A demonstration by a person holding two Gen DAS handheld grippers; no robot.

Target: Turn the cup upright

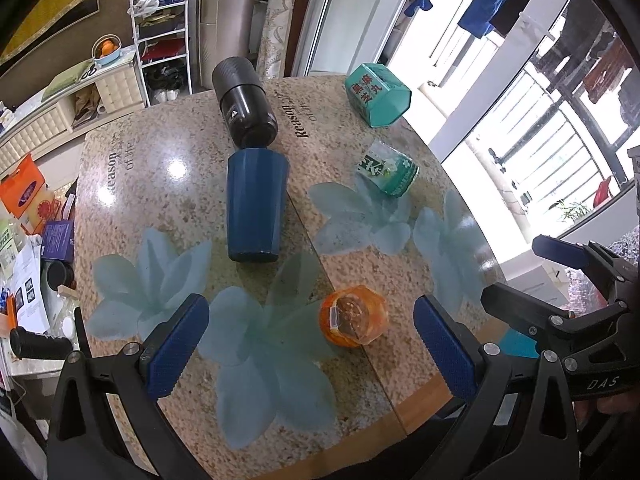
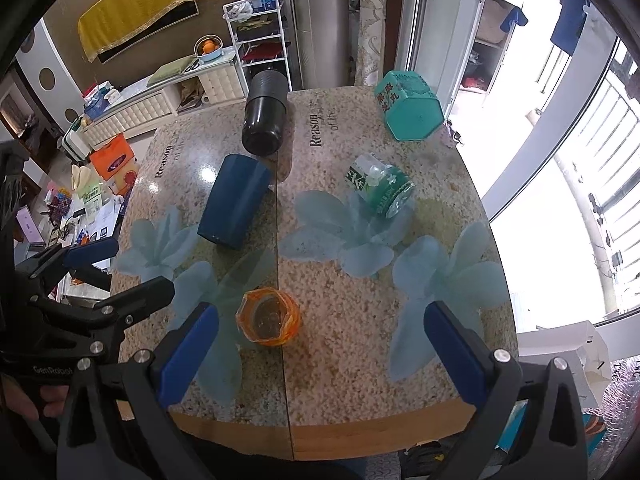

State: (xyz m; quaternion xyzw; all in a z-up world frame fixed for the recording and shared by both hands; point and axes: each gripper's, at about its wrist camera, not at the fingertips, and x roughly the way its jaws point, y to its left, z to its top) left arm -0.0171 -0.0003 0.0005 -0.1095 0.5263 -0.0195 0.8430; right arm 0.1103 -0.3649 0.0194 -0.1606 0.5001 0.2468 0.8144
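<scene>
Hovering above the near edge of the table, your left gripper was spread wide and held nothing; your right gripper was likewise spread and empty, just beside it. Neither touched anything.

The cup, dark blue, lay on its side near the middle of the table, closed base toward you, mouth pointing away. Its rim sat very near, maybe touching, the black flask, which also lay on its side behind it. The orange jar stood between your left jaws and the cup, slightly right of the direct line. The green bottle lay to the right, apart from the cup, and the green box sat at the far right corner.

Risks, as judged:
- The tabletop looked glossy; a one-sided push would likely roll or skid the cup.
- Any shove forward would drive the cup into the flask and set that rolling too.
- A low approach could clip the jar.
- The cup tapered, so a grip near the base might slip during the turn.
</scene>
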